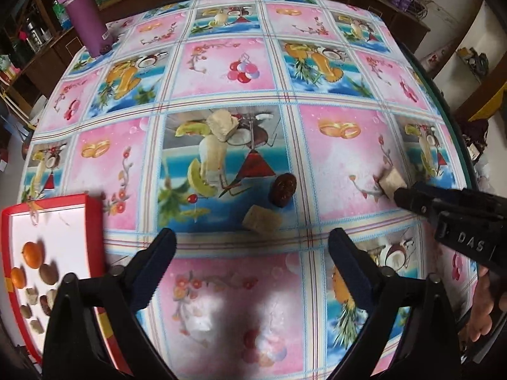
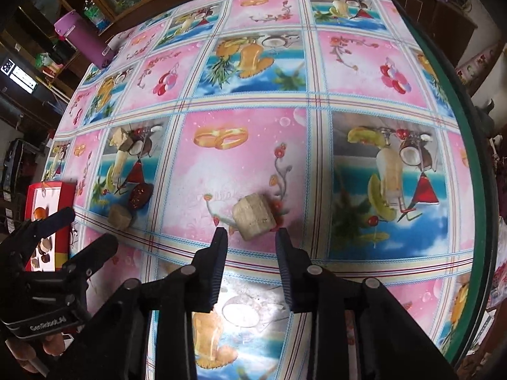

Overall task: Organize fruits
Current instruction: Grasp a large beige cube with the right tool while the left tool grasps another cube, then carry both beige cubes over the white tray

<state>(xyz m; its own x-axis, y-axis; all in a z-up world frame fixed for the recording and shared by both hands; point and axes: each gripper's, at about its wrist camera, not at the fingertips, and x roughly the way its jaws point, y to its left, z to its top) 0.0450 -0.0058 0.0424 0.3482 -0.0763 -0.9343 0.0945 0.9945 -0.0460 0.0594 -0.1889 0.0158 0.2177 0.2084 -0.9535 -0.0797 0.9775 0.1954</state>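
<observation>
In the left wrist view, the left gripper [image 1: 252, 240] is seen with its two black fingers spread wide and nothing between them, above a table covered by a glossy pink and blue checked tablecloth with fruit prints [image 1: 221, 72]. Just beyond the fingertips a pale beige cube of fruit [image 1: 262, 219] lies on the cloth, and a dark brown wrinkled date [image 1: 283, 189] is touching it or just beside it. A second pale cube [image 1: 222, 124] is placed farther away. At the left edge a red cardboard box with a white inside [image 1: 95, 221] is seen, holding small oranges, brown fruits and pale cubes. A purple plastic bottle [image 1: 85, 15] stands at the far left corner. At the right, the right gripper [image 1: 400, 193] is met by a small beige cube [image 1: 391, 182]. In the right wrist view, the right gripper [image 2: 250, 233] has its fingers partly closed, with the small beige cube [image 2: 253, 215] just ahead of the tips; a grasp cannot be confirmed.
</observation>
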